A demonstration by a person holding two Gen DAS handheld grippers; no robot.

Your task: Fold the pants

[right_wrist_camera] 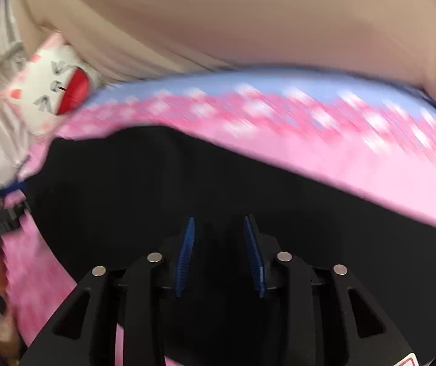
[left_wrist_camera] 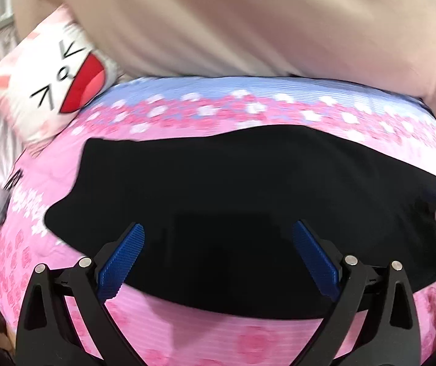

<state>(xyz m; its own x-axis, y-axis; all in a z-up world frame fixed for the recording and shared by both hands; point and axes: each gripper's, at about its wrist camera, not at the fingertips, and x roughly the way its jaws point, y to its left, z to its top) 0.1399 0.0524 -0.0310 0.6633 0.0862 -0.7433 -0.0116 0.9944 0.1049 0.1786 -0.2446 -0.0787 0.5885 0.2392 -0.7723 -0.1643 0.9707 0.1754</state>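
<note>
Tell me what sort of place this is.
Most likely a bedroom: black pants lie on a bed with a pink flowered sheet, and a cartoon-cat pillow sits at its far corner.

Bed (left_wrist_camera: 248,140) with pink floral sheet, blue band along far edge. Black pants (left_wrist_camera: 233,183) lying spread flat on the sheet, across the middle. Cartoon cat-face pillow (left_wrist_camera: 53,88) on the far left corner, apart from the pants.

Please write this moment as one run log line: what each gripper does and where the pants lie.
left gripper: open, nothing held | right gripper: jaws narrower, gap visible, nothing held | black pants: on pink bedspread
</note>
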